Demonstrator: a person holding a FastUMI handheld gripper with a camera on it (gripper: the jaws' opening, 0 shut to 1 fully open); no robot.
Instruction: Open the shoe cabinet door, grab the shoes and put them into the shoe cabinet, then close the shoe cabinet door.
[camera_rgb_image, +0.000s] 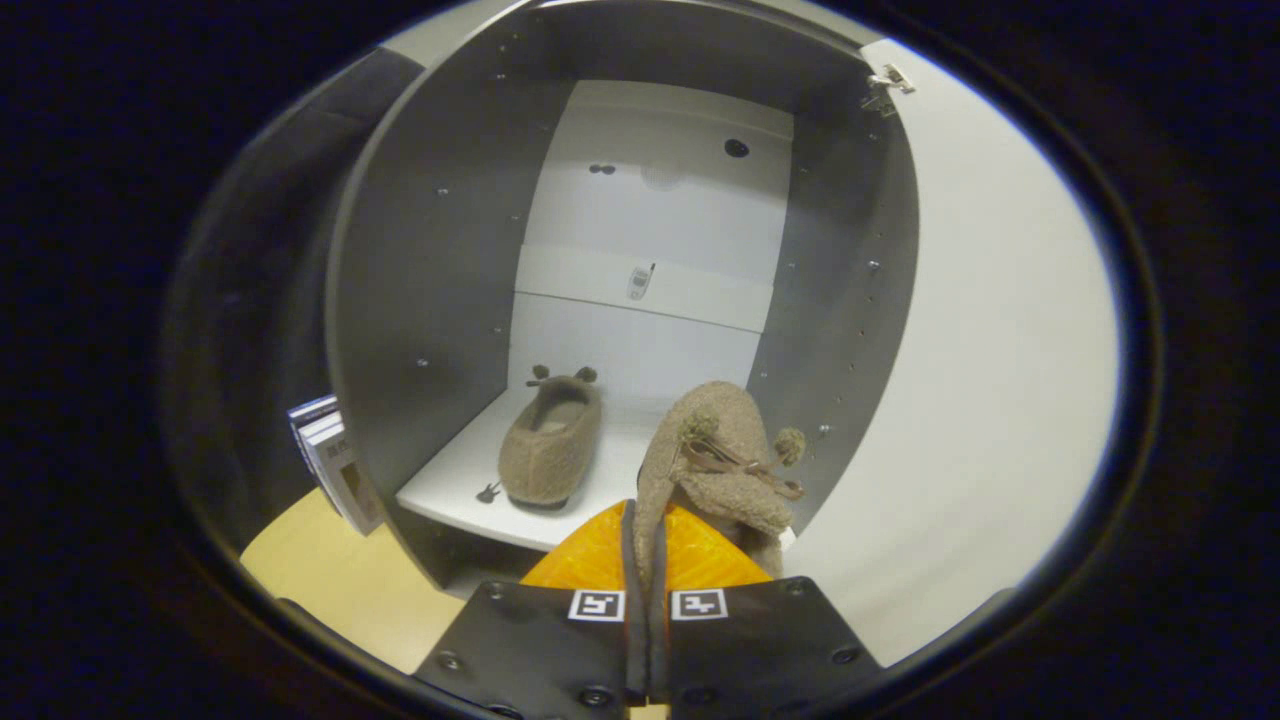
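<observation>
A fuzzy tan fleece slipper with pom-poms and a brown bow (722, 465) is hanging just ahead of the gripper (646, 560), whose two fingers are pressing together on a thin edge of its fabric, so the tongs are closed on this shoe. It is hovering at the front of the open grey shoe cabinet (430, 260), above the right part of the white bottom shelf (455, 480). The matching second tan fleece slipper (550, 445) is already sitting on that shelf, to the left and well inside (toe pointing outward). The white cabinet door (980, 350) is standing swung open at the right. A stack of books (335, 460) is leaning against the cabinet's left outer wall, on the pale wooden floor (340, 580).
</observation>
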